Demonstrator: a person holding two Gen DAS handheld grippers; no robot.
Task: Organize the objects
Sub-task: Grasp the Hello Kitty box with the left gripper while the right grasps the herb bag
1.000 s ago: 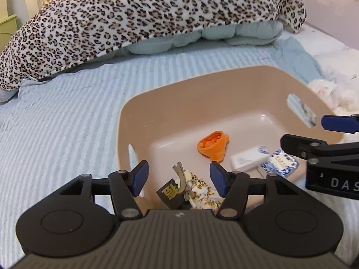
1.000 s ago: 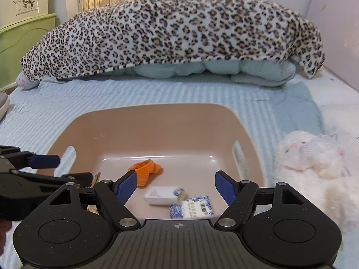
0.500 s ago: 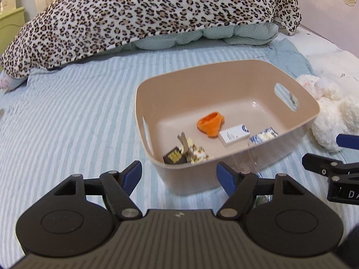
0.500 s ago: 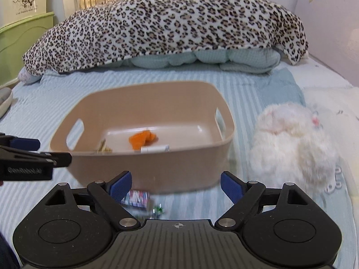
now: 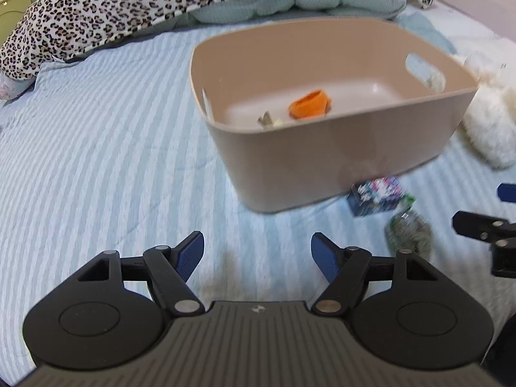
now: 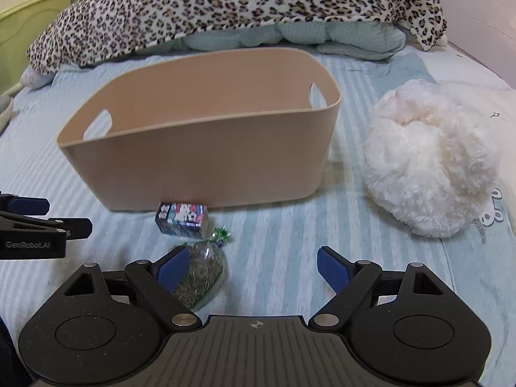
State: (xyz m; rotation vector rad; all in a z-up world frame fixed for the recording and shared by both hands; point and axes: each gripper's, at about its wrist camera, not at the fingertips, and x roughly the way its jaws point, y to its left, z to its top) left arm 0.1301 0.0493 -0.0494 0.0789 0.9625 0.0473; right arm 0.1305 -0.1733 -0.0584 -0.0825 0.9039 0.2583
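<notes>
Left gripper (image 5: 257, 251): jaws released, nothing between, low centre of frame over striped bedsheet (image 5: 96, 161). Right gripper (image 6: 253, 266): jaws released, empty. Clear herb pouch (image 6: 200, 274) on sheet, just beside its left fingertip, lower centre. Small printed box (image 6: 182, 214) above pouch, against beige bin (image 6: 206, 161) front wall. Orange item (image 5: 309, 104) inside bin.

Striped pale-blue bedsheet (image 6: 290, 242); leopard-print blanket (image 6: 225, 3) over quilt; green cabinet (image 6: 29, 29) left; white wall (image 6: 483, 9) right.

Striped bed (image 6: 290, 251): beige bin (image 6: 206, 158), small box (image 6: 181, 218), herb bag (image 6: 200, 274) (clear), plush (image 6: 429, 167), leopard blanket (image 6: 225, 3).
</notes>
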